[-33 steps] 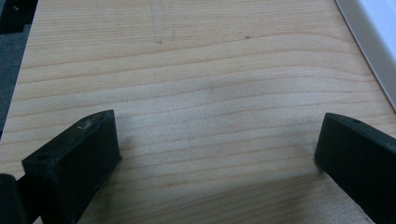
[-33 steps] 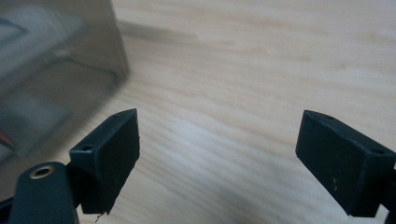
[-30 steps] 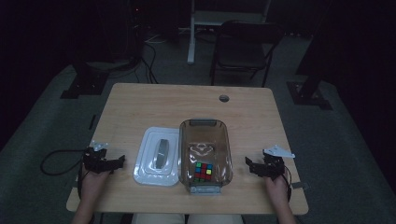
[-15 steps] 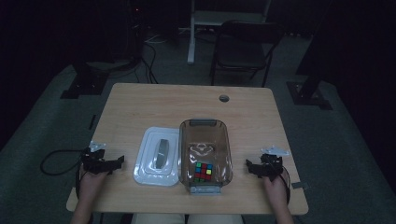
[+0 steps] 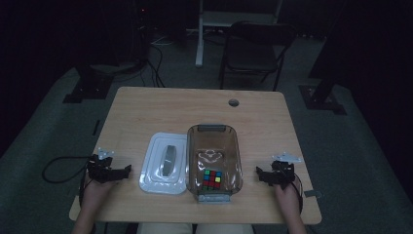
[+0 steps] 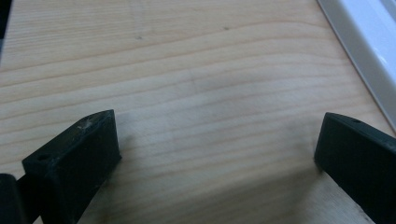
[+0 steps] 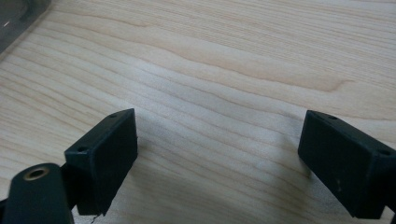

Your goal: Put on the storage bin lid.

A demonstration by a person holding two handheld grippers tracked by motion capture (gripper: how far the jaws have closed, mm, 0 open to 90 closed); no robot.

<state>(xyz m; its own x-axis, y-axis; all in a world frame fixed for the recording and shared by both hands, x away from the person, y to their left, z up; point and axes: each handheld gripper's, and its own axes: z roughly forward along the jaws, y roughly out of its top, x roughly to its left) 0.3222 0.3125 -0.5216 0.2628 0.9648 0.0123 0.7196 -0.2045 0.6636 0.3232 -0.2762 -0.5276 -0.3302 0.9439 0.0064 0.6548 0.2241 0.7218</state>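
A clear plastic container (image 5: 237,146) stands mid-table with a colourful puzzle cube (image 5: 212,179) inside, near its front end. Its white lid (image 5: 163,165) lies flat just to its left. My left gripper (image 5: 127,169) rests on the wood left of the lid, pointing at it. It is open, with bare table between its jaws (image 6: 217,140), and the lid's edge (image 6: 359,37) shows at the upper right. My right gripper (image 5: 259,174) lies right of the container, facing it. Its jaws have just been opening and stand wide with nothing between them (image 7: 219,140).
The wooden table (image 5: 195,109) has a round cable hole (image 5: 234,103) at the back. A folding chair (image 5: 253,48) and stand legs are on the floor behind it. A cable (image 5: 58,163) trails off the left edge. A corner of the container (image 7: 18,14) appears in the right gripper view.
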